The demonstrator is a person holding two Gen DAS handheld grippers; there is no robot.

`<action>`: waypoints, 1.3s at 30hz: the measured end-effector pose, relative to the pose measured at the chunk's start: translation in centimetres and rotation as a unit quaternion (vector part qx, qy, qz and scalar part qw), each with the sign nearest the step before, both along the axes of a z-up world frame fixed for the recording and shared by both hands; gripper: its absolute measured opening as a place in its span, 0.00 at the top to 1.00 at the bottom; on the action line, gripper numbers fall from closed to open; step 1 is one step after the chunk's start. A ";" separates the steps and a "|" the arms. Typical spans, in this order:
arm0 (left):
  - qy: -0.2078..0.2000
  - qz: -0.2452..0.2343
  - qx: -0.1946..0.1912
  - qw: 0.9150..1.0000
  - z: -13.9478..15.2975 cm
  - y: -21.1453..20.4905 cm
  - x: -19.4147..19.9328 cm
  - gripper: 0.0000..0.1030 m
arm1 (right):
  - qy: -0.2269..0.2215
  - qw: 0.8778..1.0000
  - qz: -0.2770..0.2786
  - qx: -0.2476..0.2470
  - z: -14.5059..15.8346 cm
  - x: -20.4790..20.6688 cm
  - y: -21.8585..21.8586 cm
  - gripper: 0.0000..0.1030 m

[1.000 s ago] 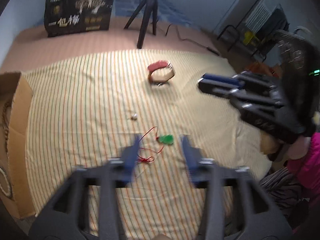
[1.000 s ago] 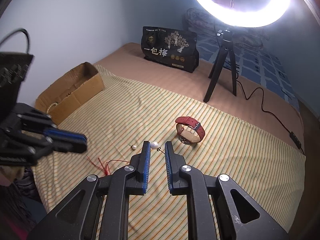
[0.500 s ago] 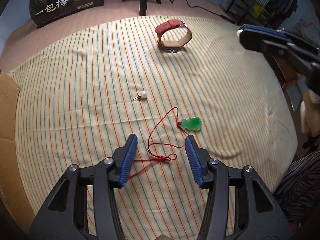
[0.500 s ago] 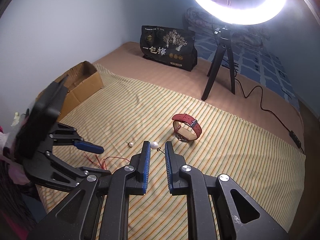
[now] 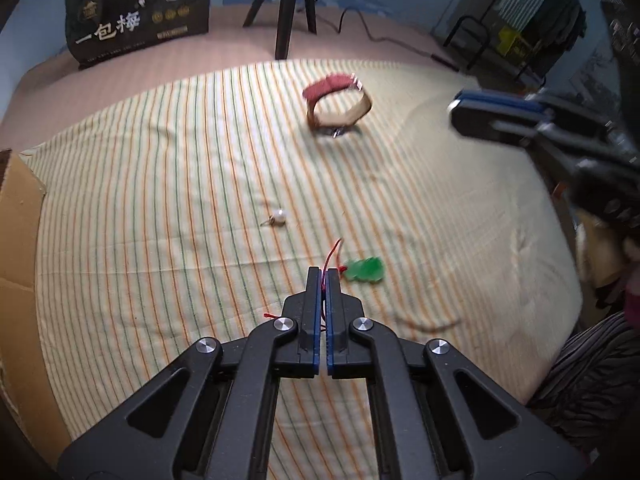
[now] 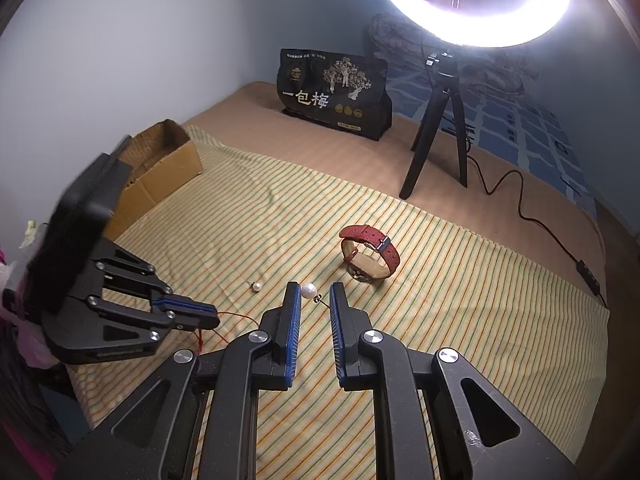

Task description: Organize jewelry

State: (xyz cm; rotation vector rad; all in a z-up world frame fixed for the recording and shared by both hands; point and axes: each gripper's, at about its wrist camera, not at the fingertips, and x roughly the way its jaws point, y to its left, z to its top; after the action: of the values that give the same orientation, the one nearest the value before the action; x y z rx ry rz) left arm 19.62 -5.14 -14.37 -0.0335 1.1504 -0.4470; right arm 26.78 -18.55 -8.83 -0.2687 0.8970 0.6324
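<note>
Left gripper [image 5: 323, 271] has its blue pads pressed together on the red cord [image 5: 333, 249] of the green pendant [image 5: 365, 271], which lies just right of the tips on the striped cloth [image 5: 160, 184]. Right gripper [image 6: 315, 286] hangs with its jaws narrow, a pearl earring [image 6: 308, 290] between the tips; whether it's pinched, I cannot tell. Second pearl earring [image 6: 256, 286] sits left, red-strapped watch [image 6: 370, 252] farther right, cardboard box [image 6: 160, 172] far left.
</note>
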 end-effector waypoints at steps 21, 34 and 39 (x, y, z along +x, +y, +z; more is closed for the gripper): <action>-0.132 0.099 -0.099 0.981 12.1 8.3 -4.1 1.00 | -0.008 1.000 0.015 0.013 2.1 -1.1 2.3 0.94; -0.188 0.184 -0.061 0.963 15.0 17.4 -5.9 1.00 | -0.002 0.998 0.034 0.052 3.1 -1.3 6.4 0.97; -0.194 0.215 -0.043 0.956 14.7 20.6 -7.1 1.00 | 0.045 0.997 0.005 0.066 1.2 0.5 3.8 0.88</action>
State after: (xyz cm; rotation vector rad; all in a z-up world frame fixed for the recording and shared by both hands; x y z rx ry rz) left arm 12.52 15.43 0.34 -0.2573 0.7077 -0.1055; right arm 27.27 -14.77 -7.62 -0.1269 0.9360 0.7134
